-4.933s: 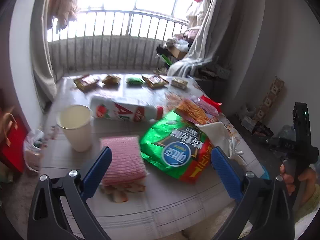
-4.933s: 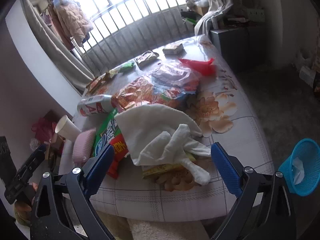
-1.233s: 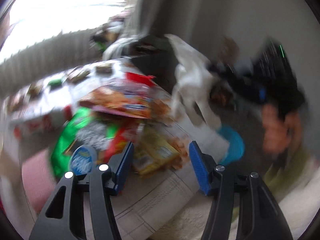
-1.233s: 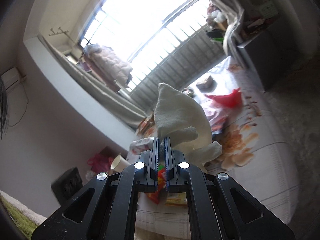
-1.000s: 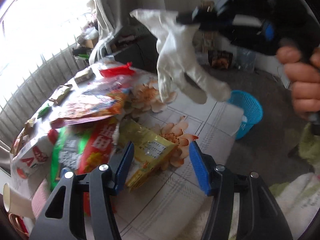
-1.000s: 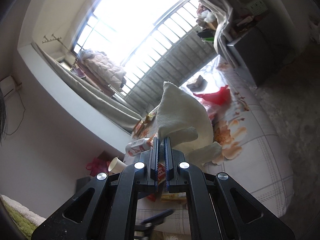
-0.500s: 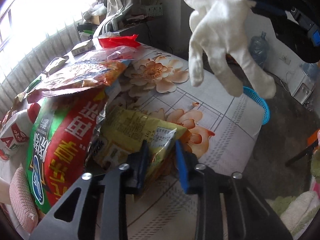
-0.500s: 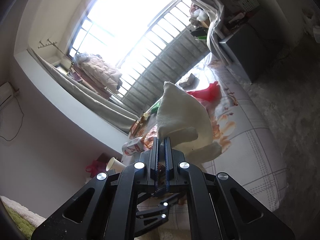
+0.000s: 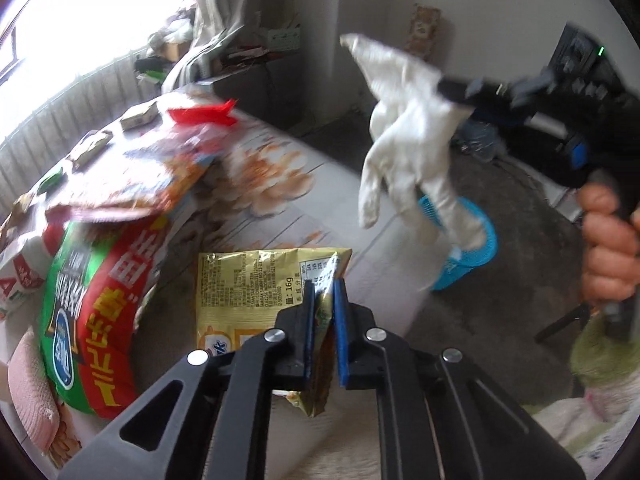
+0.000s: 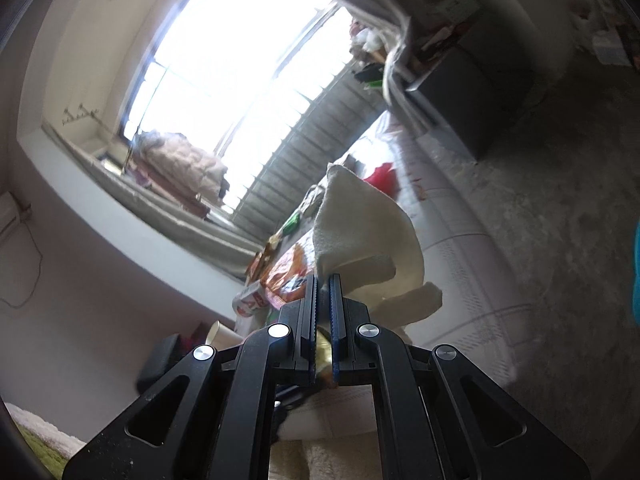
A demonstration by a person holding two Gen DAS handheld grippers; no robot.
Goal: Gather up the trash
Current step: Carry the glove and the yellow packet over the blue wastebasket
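A yellow snack packet (image 9: 248, 280) lies at the table's near edge beside a big green and red bag (image 9: 88, 292). My left gripper (image 9: 322, 284) is closing its jaws, and the blue pads pinch the packet's right corner. A white glove (image 9: 408, 132) hangs in the air over the table's right side, above a blue basket (image 9: 476, 248) on the floor. My right gripper (image 9: 444, 88), held by a person's hand (image 9: 608, 252), is shut on the glove. In the right wrist view the glove (image 10: 360, 224) sticks up from the shut right gripper (image 10: 323, 278).
The table (image 9: 340, 184) has a floral cloth and holds an orange snack bag (image 9: 140, 184), a red wrapper (image 9: 204, 114), small packets at the back and a pink cloth (image 9: 28, 400). A paper cup (image 10: 220, 334) and a carton (image 10: 250, 300) stand at its far side. Grey floor lies to the right.
My left gripper went from wide open to pinching the yellow packet's corner. My right gripper carried the glove off the table toward the blue basket.
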